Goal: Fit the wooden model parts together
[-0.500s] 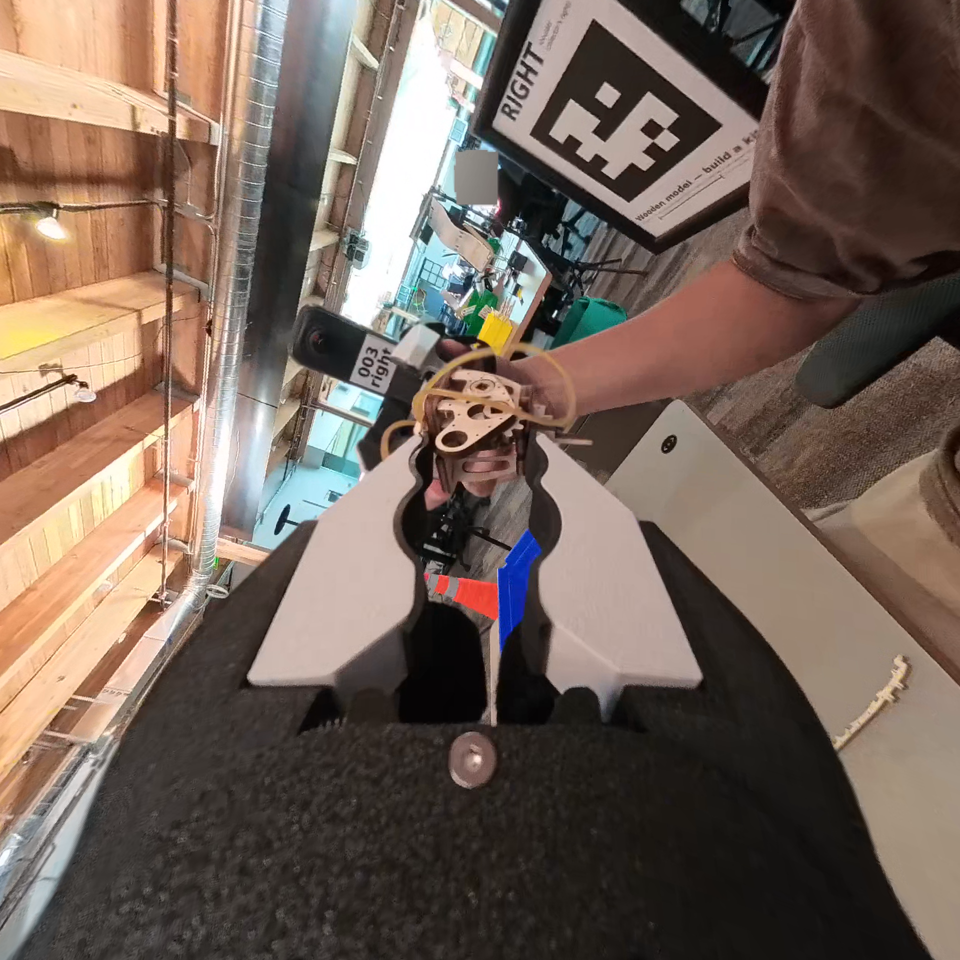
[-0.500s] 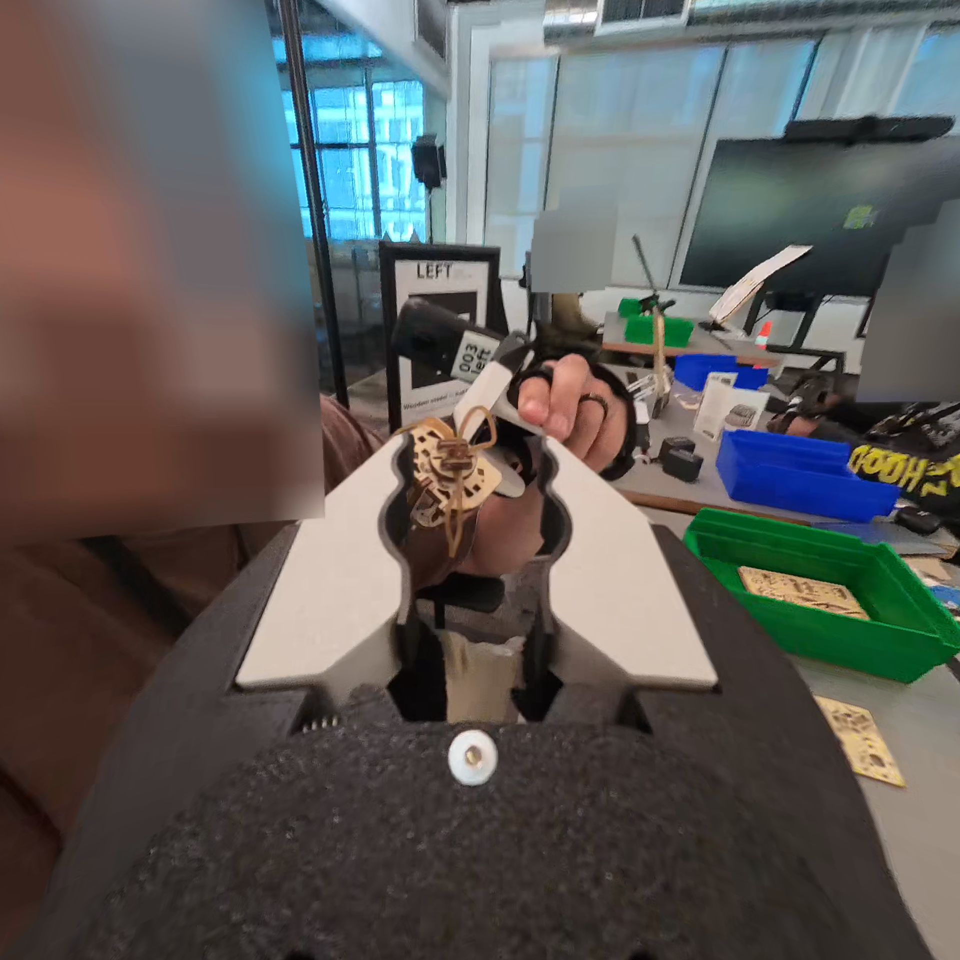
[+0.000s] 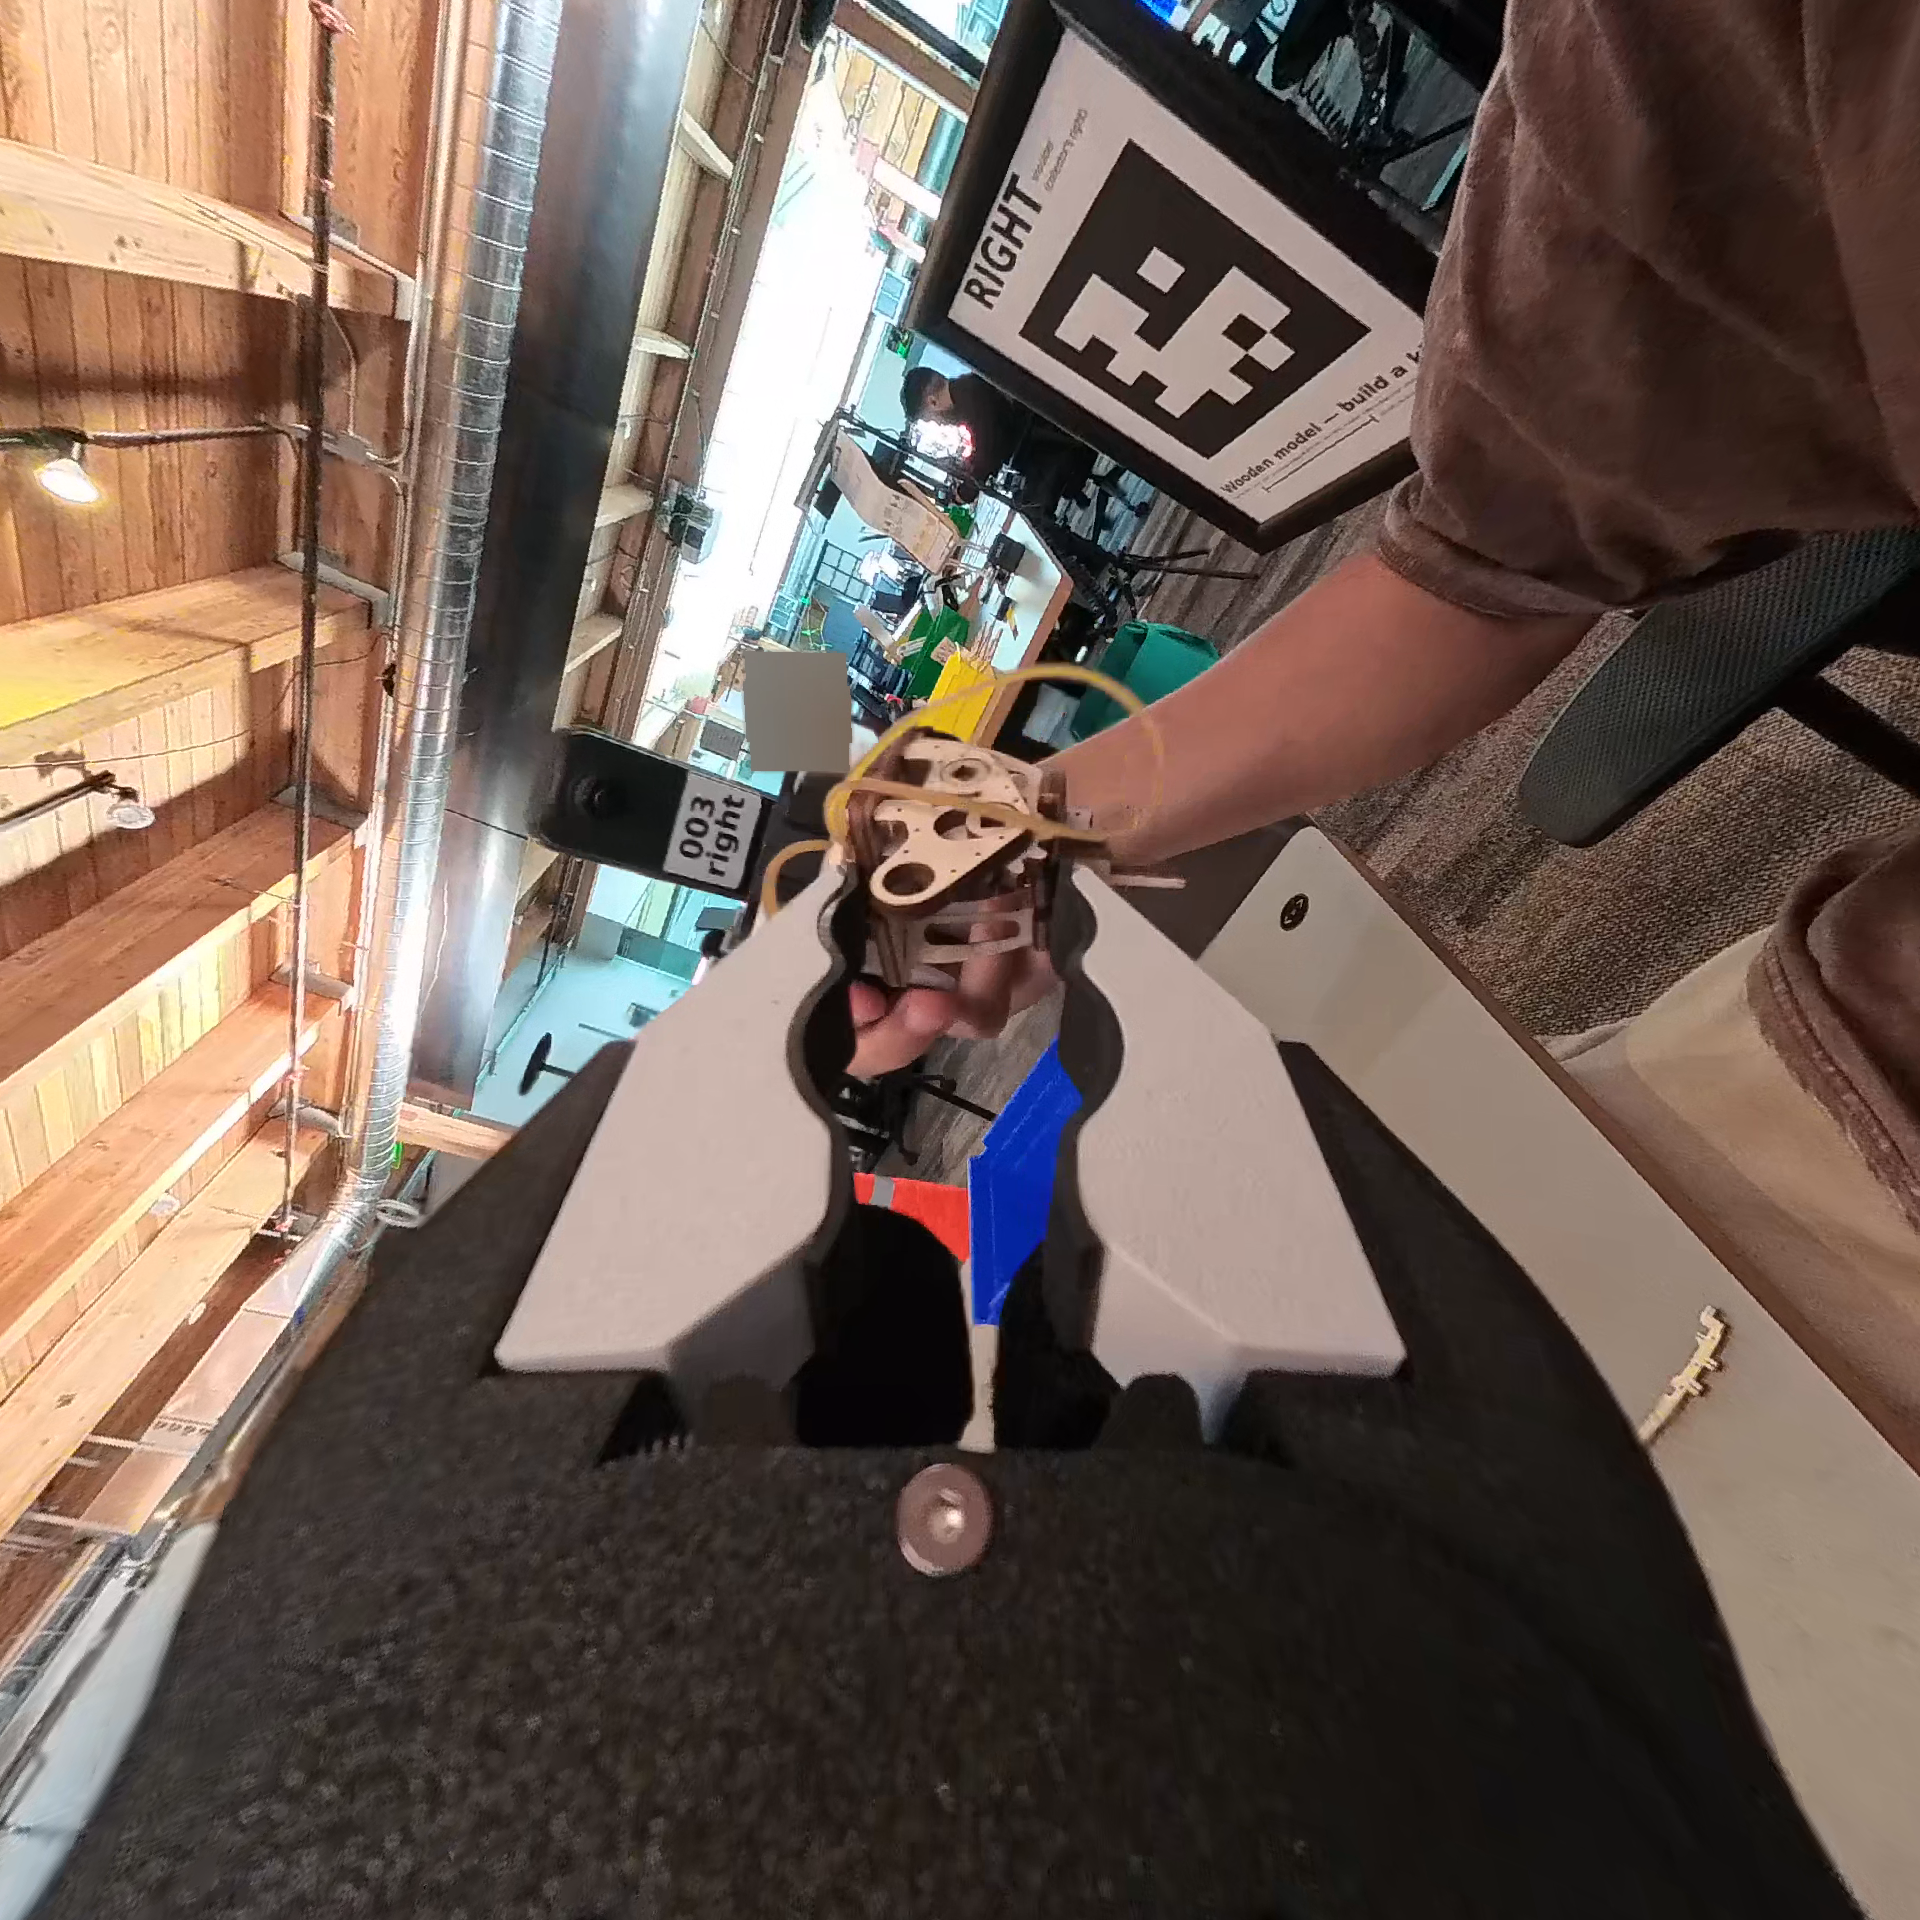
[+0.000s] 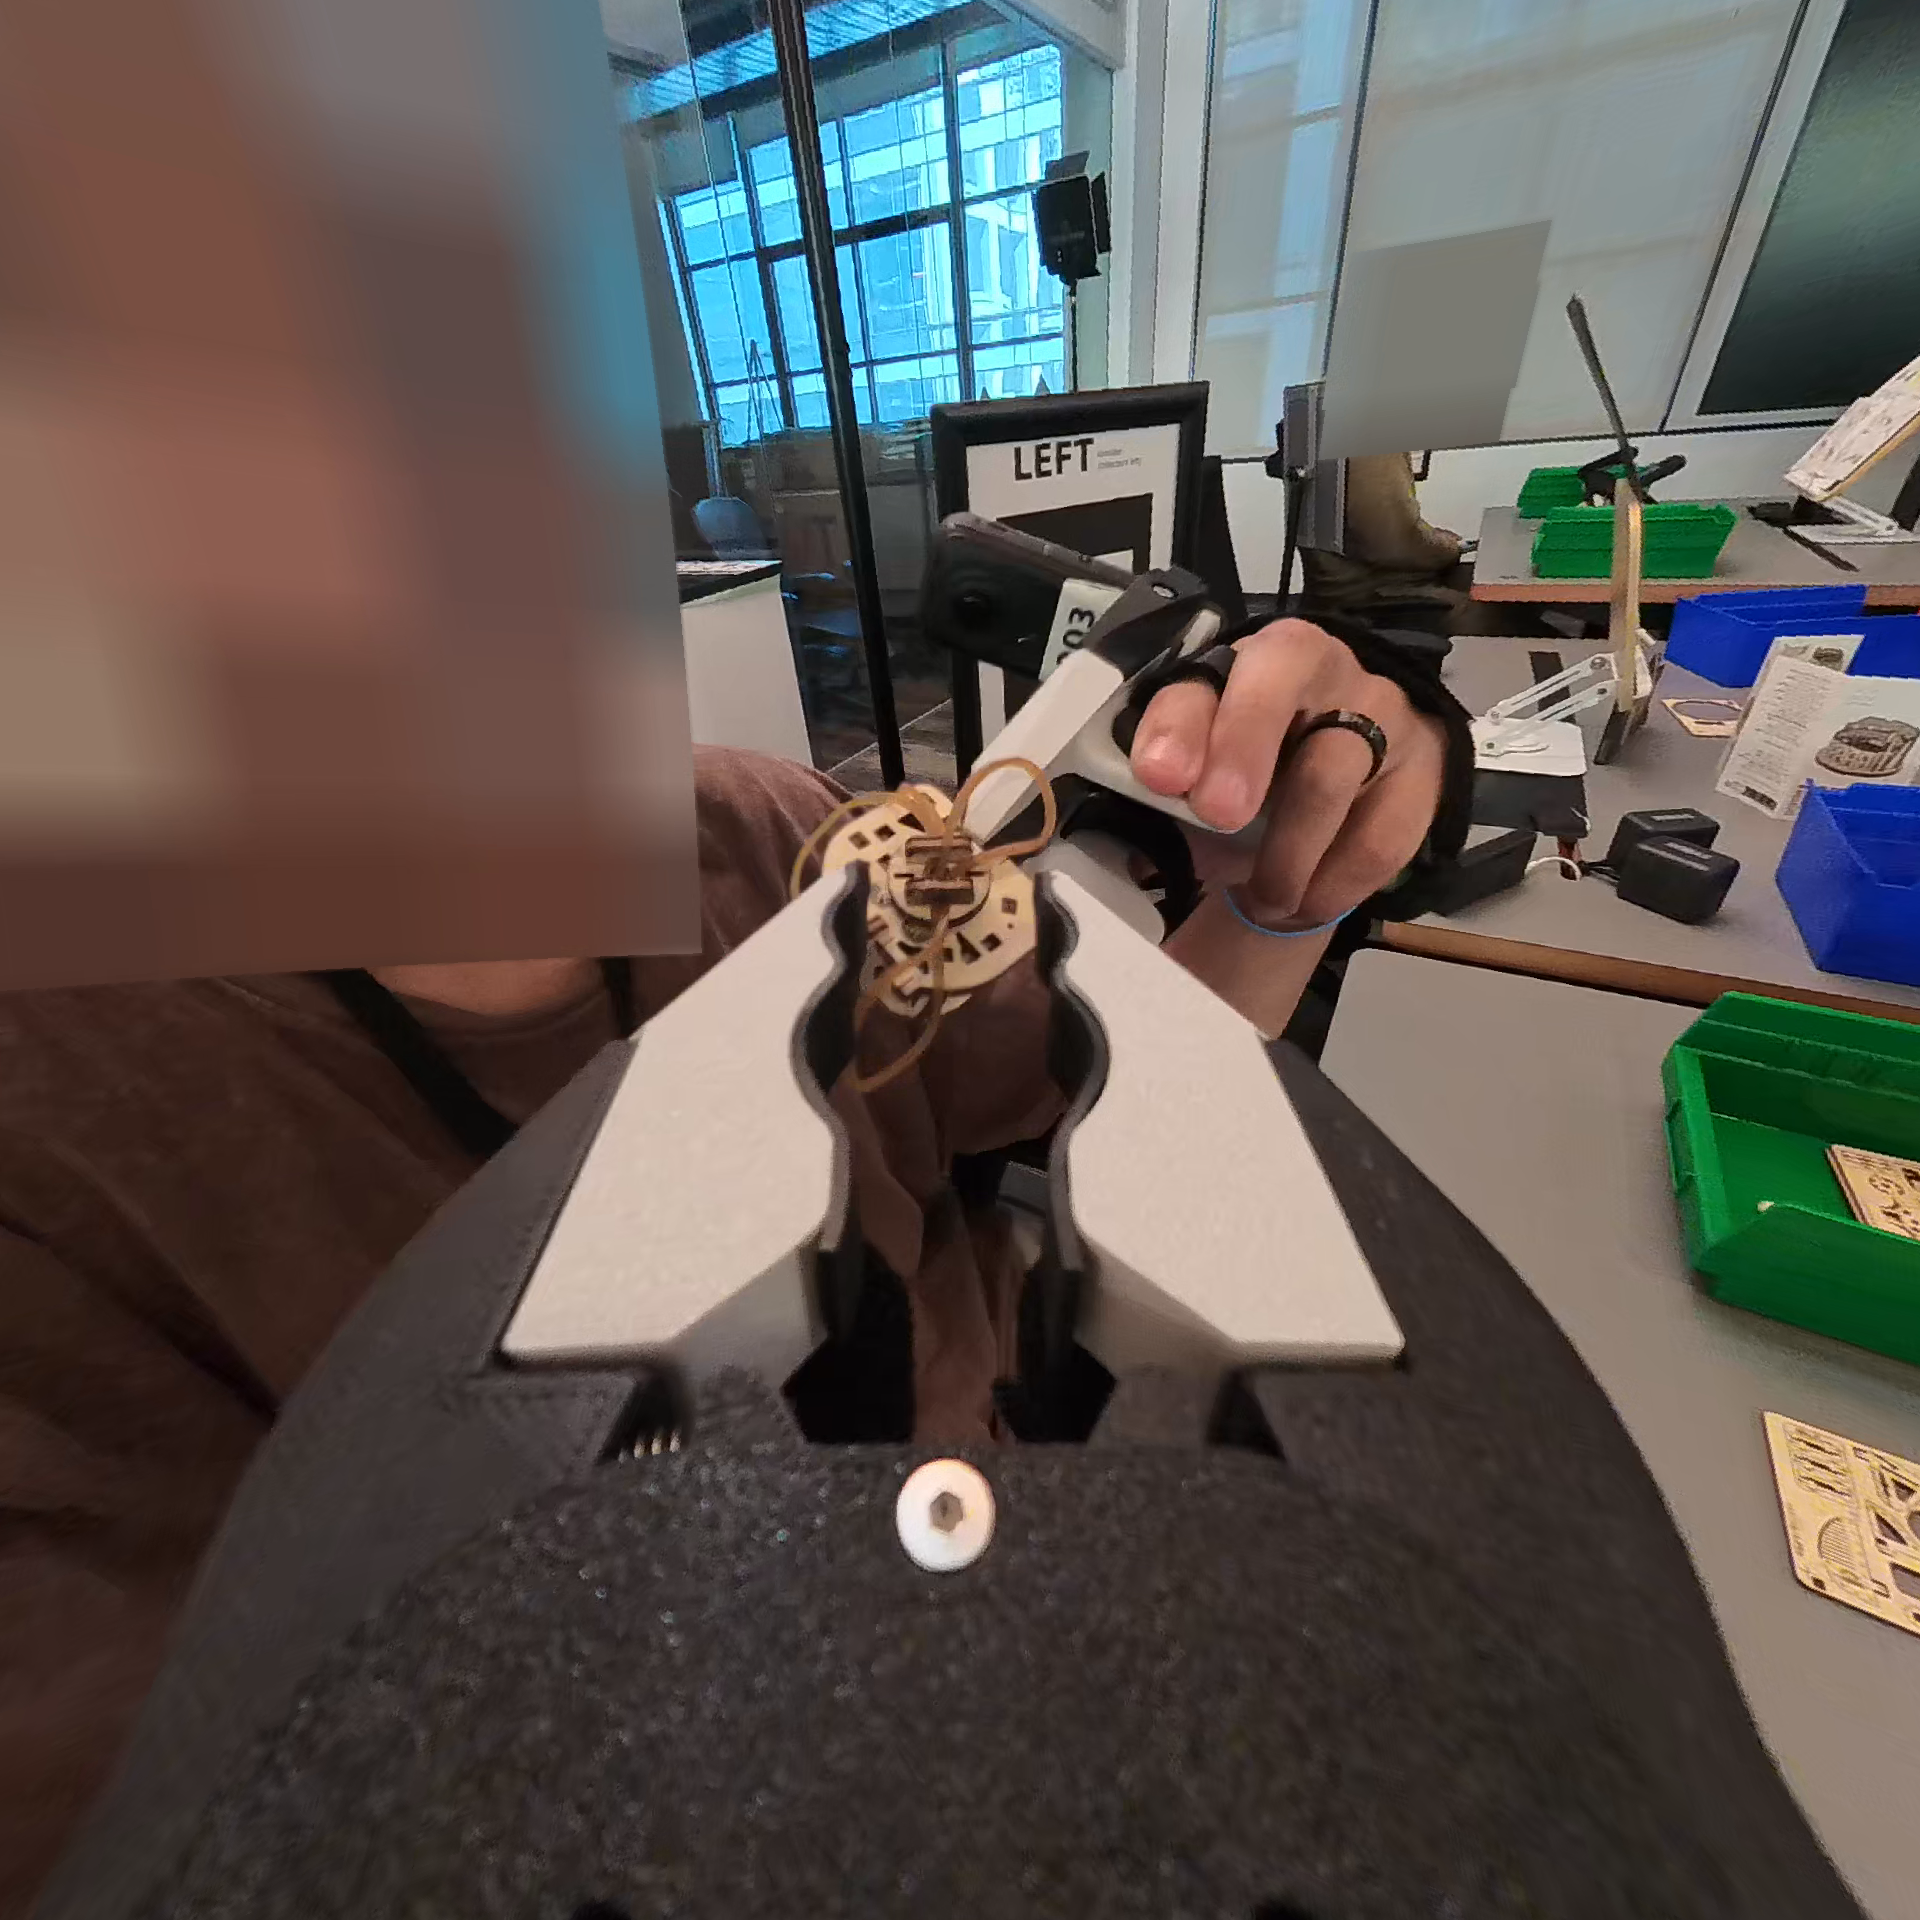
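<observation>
Tilting away since half a second ago, the left gripper [image 4: 1023, 821] is touching a rubber-band loop while the right gripper [image 4: 945, 914], fingers narrowed, is pinching the wooden model [image 4: 940, 914], a banded stack of perforated plywood discs, its axis pointing forward.

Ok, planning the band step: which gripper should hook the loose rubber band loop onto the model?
Left gripper, probably: its fingertip sits at the rubber band loop, while the right gripper clamps the wooden model.
</observation>
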Available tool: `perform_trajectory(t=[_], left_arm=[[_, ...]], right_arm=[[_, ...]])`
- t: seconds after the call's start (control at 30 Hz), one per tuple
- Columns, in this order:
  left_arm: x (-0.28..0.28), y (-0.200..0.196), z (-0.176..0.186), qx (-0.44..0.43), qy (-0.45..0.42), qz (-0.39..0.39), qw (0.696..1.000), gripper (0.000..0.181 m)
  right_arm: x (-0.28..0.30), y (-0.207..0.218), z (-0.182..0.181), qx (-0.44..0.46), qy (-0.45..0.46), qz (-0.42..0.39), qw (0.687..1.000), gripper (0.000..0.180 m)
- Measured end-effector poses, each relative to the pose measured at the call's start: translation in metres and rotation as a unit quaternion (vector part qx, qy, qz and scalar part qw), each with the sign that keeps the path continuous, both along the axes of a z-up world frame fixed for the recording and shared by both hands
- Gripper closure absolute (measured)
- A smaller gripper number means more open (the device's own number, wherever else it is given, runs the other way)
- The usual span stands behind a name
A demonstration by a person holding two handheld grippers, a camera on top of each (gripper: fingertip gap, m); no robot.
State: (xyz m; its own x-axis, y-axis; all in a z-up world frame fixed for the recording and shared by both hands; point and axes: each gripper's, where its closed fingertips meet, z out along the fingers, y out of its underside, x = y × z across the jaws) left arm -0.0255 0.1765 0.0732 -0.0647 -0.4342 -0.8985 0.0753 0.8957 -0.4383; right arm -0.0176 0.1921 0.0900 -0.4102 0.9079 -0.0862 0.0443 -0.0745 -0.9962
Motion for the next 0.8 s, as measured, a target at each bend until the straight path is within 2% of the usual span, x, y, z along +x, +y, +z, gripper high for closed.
perform_trajectory(t=[0.2, 0.23, 0.37, 0.5, 0.57, 0.63, 0.73, 0.8], left_arm=[[0.006, 0.012, -0.007, -0.015, 0.010, -0.006, 1.000, 0.148], [0.007, 0.015, -0.008, -0.016, 0.011, -0.006, 1.000, 0.148], [0.011, 0.031, -0.014, -0.012, 0.018, 0.007, 1.000, 0.148], [0.016, 0.056, -0.034, -0.006, 0.046, 0.025, 0.999, 0.148], [0.015, 0.071, -0.048, -0.008, 0.059, 0.032, 0.998, 0.148], [0.013, 0.089, -0.063, -0.026, 0.063, 0.032, 0.997, 0.148], [0.010, 0.123, -0.093, -0.081, 0.052, 0.025, 0.995, 0.147], [0.008, 0.152, -0.123, -0.126, 0.057, 0.033, 0.990, 0.147]], right_arm=[[0.000, 0.006, -0.010, 0.003, -0.011, 0.006, 1.000, 0.152], [0.003, 0.008, -0.011, 0.001, -0.012, 0.007, 1.000, 0.158], [0.007, 0.027, -0.016, -0.008, -0.003, -0.007, 1.000, 0.160], [0.014, 0.064, -0.016, -0.145, 0.029, 0.018, 0.989, 0.160], [0.019, 0.091, -0.024, -0.252, 0.054, 0.034, 0.966, 0.161], [0.026, 0.126, -0.042, -0.367, 0.084, 0.042, 0.926, 0.162], [0.044, 0.179, -0.082, -0.541, 0.131, 0.086, 0.827, 0.163], [0.048, 0.209, -0.118, -0.599, 0.150, 0.078, 0.783, 0.163]])
